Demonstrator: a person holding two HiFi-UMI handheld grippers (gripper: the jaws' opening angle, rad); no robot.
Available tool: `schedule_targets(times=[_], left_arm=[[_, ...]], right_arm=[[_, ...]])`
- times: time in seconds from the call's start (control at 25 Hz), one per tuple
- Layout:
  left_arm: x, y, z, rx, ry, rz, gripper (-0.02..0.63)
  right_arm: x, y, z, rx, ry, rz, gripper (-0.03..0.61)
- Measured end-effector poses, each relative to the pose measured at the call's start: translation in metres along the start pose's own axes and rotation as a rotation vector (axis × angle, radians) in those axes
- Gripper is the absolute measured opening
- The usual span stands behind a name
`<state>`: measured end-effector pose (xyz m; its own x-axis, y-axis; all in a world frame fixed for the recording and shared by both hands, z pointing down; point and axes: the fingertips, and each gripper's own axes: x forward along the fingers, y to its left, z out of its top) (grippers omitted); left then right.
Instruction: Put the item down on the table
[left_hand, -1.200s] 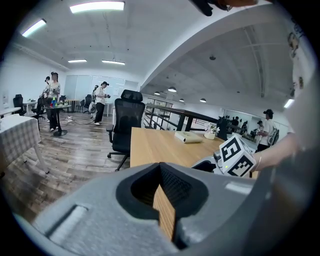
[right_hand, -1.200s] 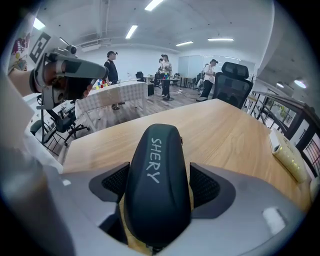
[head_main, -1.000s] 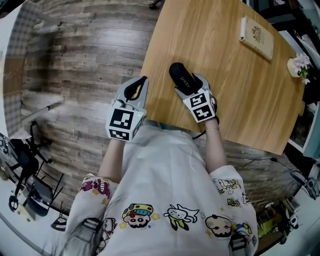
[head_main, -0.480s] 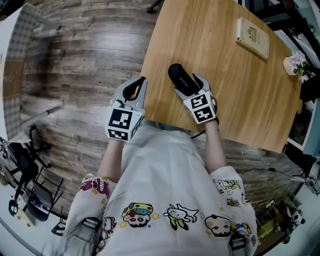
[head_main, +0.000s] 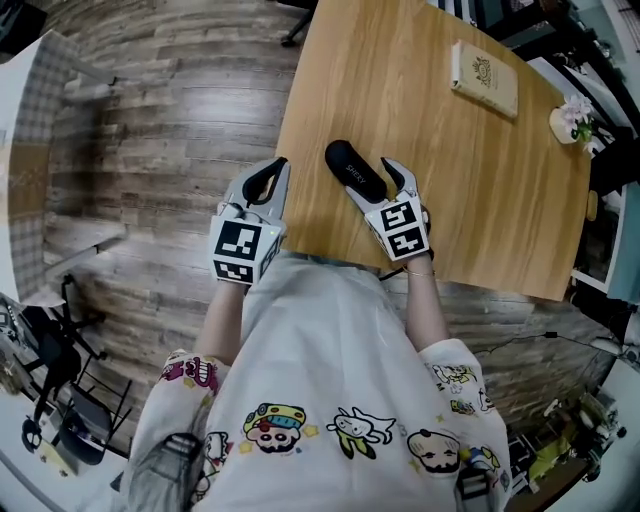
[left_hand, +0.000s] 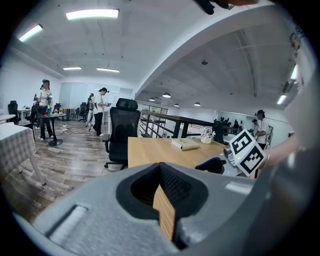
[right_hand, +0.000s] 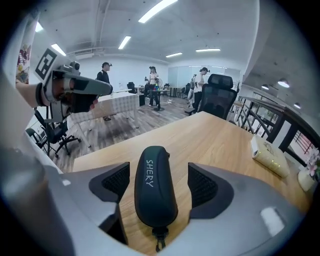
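A dark oval case (head_main: 350, 168) printed SHERY lies on the wooden table (head_main: 480, 170) near its front left corner. My right gripper (head_main: 378, 180) straddles it, jaws apart. In the right gripper view the case (right_hand: 154, 187) rests on the wood between the pads (right_hand: 202, 185), with a gap on each side. My left gripper (head_main: 272, 170) hovers beside the table's left edge, over the floor. Its jaws (left_hand: 167, 200) are shut and hold nothing.
A cream box (head_main: 484, 78) lies at the far side of the table and a small flower pot (head_main: 572, 115) stands at its right corner. A black office chair (left_hand: 120, 130) stands beyond the table's far end. People stand farther off in the room.
The head view has shifted, so the table sits further left in the frame. The right gripper and case have drawn slightly toward the near edge. The left gripper has barely moved.
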<state>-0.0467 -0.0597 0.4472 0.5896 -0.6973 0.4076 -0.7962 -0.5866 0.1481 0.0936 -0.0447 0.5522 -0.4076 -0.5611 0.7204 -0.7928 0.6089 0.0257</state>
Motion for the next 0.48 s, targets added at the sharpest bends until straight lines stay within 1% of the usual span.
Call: schedule_targets(times=[0.48], left_arm=[[0.006,-0.020,0.036,0.046,-0.055,-0.055,-0.002]], right_arm=[[-0.069,-0.032,0.039,0.129,-0.202,-0.112,0.333]])
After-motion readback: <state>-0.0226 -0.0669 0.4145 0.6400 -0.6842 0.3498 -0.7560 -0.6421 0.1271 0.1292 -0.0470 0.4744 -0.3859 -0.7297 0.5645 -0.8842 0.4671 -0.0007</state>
